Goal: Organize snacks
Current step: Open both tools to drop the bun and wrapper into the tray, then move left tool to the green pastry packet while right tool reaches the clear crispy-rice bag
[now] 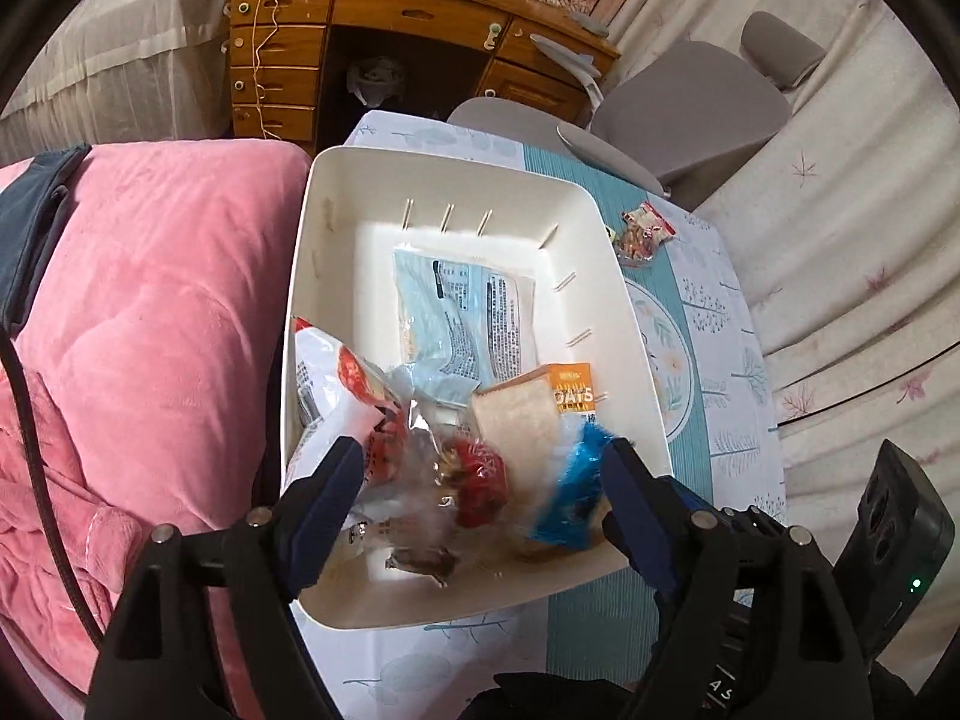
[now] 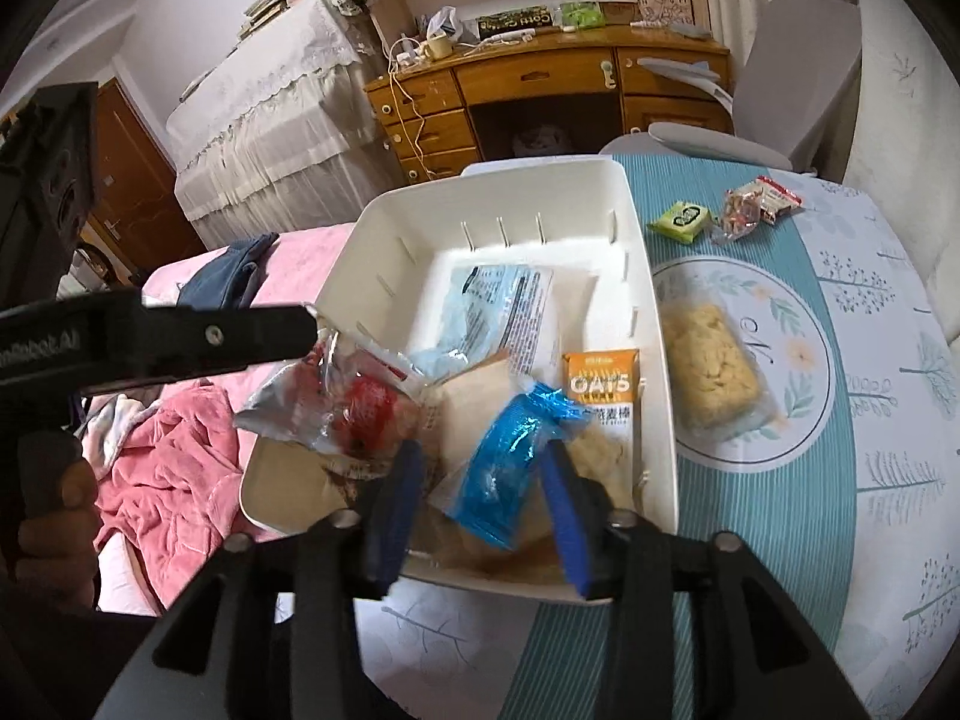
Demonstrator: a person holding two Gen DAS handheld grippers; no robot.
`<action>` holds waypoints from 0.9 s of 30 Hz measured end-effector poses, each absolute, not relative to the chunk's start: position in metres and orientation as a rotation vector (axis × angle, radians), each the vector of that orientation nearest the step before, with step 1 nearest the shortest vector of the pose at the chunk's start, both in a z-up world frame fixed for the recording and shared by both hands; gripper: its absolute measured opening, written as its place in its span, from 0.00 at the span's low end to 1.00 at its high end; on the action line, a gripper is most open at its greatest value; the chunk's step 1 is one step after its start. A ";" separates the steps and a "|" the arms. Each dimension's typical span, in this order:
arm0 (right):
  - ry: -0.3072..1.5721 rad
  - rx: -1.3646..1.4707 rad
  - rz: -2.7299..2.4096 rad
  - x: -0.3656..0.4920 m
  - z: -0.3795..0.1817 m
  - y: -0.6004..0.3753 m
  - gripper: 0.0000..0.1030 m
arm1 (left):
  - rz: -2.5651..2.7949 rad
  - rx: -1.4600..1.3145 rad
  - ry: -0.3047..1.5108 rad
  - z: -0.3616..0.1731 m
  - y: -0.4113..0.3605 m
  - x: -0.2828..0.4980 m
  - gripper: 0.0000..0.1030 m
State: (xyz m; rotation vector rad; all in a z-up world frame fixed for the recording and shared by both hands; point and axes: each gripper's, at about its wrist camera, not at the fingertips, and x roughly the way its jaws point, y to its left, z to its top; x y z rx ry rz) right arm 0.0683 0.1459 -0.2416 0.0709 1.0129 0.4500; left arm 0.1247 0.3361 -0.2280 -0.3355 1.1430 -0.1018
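Table (image 2: 780, 540), white bin (image 2: 648, 276): left gripper (image 1: 480, 474) wide, empty; right gripper (image 2: 480, 480) part-open astride blue packet (image 2: 504, 468).

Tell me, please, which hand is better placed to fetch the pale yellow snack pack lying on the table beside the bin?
The right: the yellow snack pack lies just right of the white bin, on the right tool's side.

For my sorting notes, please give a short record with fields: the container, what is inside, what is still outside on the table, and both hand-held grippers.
container: white bin on the table
inside: blue packet, orange oats bar, pale blue bag, red-and-clear packet
outside: green packet, clear snack bag, yellow cracker pack
left hand-held gripper: open, over the bin
right hand-held gripper: open, blue packet between the jaws
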 end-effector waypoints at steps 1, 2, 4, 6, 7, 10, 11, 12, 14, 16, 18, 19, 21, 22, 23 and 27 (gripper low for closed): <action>1.013 0.063 0.446 0.067 -0.241 0.146 0.42 | -0.102 -0.343 1.149 -0.229 0.336 0.125 0.78; 1.013 0.058 0.442 0.066 -0.240 0.145 0.42 | -0.107 -0.353 1.155 -0.230 0.336 0.125 0.78; 1.020 0.050 0.431 0.064 -0.241 0.143 0.43 | -0.106 -0.361 1.171 -0.233 0.335 0.125 0.78; 1.031 0.044 0.417 0.062 -0.241 0.139 0.43 | -0.106 -0.367 1.176 -0.234 0.333 0.125 0.78; 1.036 0.042 0.410 0.061 -0.242 0.137 0.43 | -0.108 -0.366 1.180 -0.235 0.332 0.126 0.78; 1.055 0.037 0.379 0.058 -0.243 0.129 0.43 | -0.133 -0.356 1.195 -0.235 0.325 0.127 0.78; 1.056 0.036 0.370 0.058 -0.242 0.127 0.43 | -0.141 -0.349 1.195 -0.234 0.322 0.127 0.78; 1.055 0.033 0.359 0.057 -0.241 0.123 0.44 | -0.151 -0.338 1.195 -0.233 0.318 0.128 0.78; 1.054 0.026 0.337 0.057 -0.241 0.115 0.47 | -0.177 -0.328 1.194 -0.230 0.312 0.130 0.78; 1.056 0.017 0.316 0.057 -0.242 0.107 0.48 | -0.213 -0.320 1.191 -0.228 0.306 0.135 0.78; 1.064 0.010 0.290 0.057 -0.244 0.098 0.48 | -0.248 -0.287 1.181 -0.222 0.296 0.139 0.78; 1.066 0.011 0.279 0.058 -0.246 0.093 0.48 | -0.263 -0.263 1.172 -0.219 0.291 0.142 0.78; 1.076 0.016 0.254 0.058 -0.249 0.083 0.49 | -0.290 -0.223 1.165 -0.214 0.281 0.146 0.78; 1.080 0.019 0.246 0.058 -0.251 0.079 0.50 | -0.302 -0.207 1.165 -0.212 0.276 0.149 0.78; 1.083 0.023 0.239 0.058 -0.253 0.075 0.53 | -0.317 -0.192 1.165 -0.210 0.271 0.152 0.78; 1.084 0.037 0.219 0.065 -0.260 0.055 0.64 | -0.345 -0.145 1.165 -0.202 0.251 0.169 0.78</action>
